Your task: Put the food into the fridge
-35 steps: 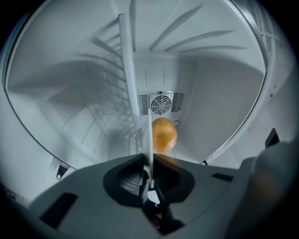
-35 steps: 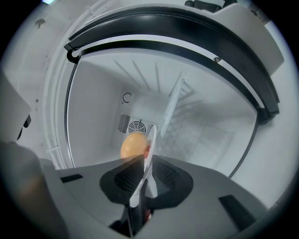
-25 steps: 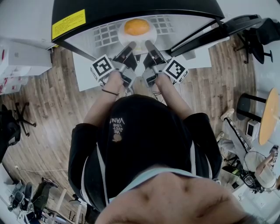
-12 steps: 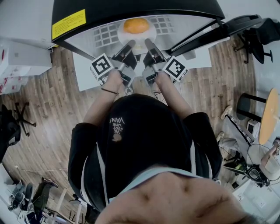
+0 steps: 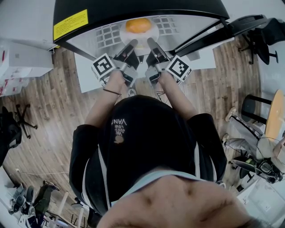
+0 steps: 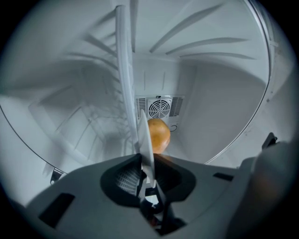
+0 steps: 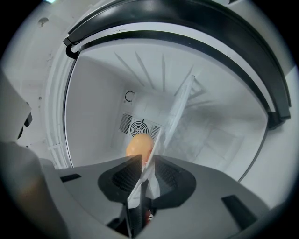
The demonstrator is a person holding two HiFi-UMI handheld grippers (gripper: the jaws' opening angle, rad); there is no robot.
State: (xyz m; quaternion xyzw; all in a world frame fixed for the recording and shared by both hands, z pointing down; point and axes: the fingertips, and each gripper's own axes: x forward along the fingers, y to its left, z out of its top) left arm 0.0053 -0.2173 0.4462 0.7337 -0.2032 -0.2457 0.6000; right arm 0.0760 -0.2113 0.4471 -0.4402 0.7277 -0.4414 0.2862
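Observation:
An orange [image 5: 138, 25] lies on a white plate [image 5: 144, 35] that rests on the wire shelf [image 5: 104, 34] inside the open fridge. My left gripper [image 5: 132, 43] and right gripper [image 5: 150, 42] reach in side by side at the plate's near rim. In the left gripper view the plate's rim [image 6: 125, 70] runs between the jaws of the left gripper [image 6: 147, 175], with the orange [image 6: 159, 134] beyond. The right gripper view shows the rim [image 7: 180, 105] in the same way between the jaws of the right gripper [image 7: 142, 179], before the orange [image 7: 139, 145]. Both pairs of jaws have just been opening and stand a little apart from the rim.
The fridge has a black top [image 5: 133, 9] with a yellow label [image 5: 70, 24] and white inner walls. A round fan vent [image 6: 160, 108] sits in its back wall. The fridge door [image 5: 213, 35] stands open at the right. Chairs and boxes stand on the wooden floor [image 5: 53, 98] around the person.
Both grippers stay at the plate's near rim. The plate with the orange sits very slightly deeper in the fridge than a second ago.

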